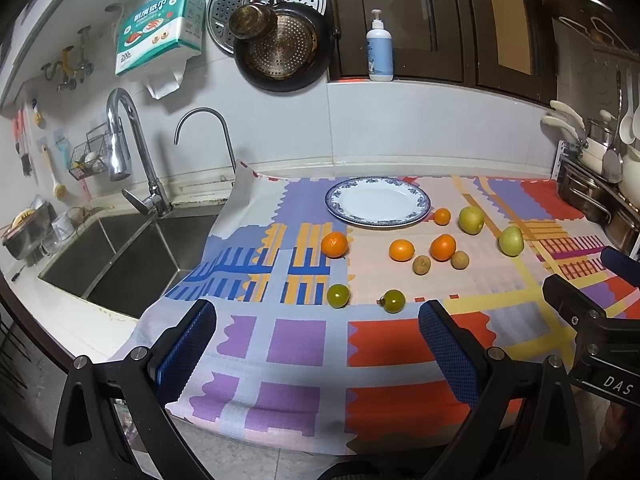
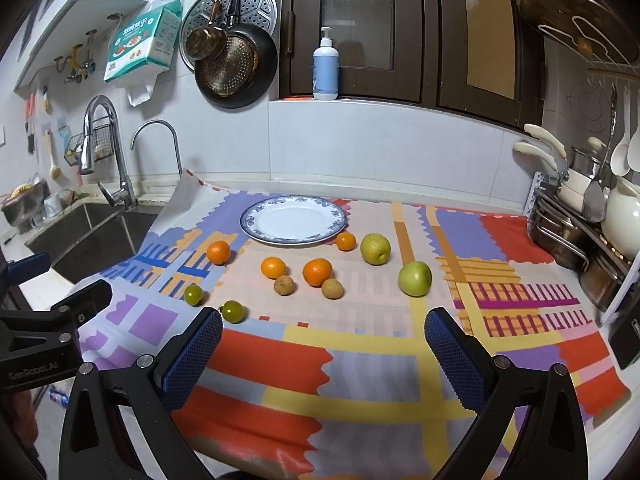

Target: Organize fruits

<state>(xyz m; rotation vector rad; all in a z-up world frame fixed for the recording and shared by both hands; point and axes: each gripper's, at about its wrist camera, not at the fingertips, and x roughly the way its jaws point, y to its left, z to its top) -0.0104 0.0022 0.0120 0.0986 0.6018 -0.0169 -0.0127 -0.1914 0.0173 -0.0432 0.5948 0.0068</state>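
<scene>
A white plate with a blue rim [image 1: 378, 201] [image 2: 293, 219] sits bare at the back of a colourful cloth [image 1: 296, 340] [image 2: 360, 344]. In front of it lie several oranges [image 1: 334, 244] [image 2: 317, 271], two green pears [image 1: 511, 240] [image 2: 415, 278], two small brown fruits [image 1: 421, 264] [image 2: 332, 288] and two small green fruits [image 1: 338, 295] [image 2: 233, 311]. My left gripper [image 1: 318, 344] is open and empty above the cloth's near edge. My right gripper [image 2: 324, 348] is open and empty, to the right of the left one.
A steel sink [image 1: 120, 256] [image 2: 96, 232] with two taps lies left of the cloth. A dish rack with pots and utensils [image 1: 600, 184] [image 2: 580, 232] stands at the right. A soap bottle [image 1: 380, 50] [image 2: 326, 66] is on the window sill. Pans hang on the wall.
</scene>
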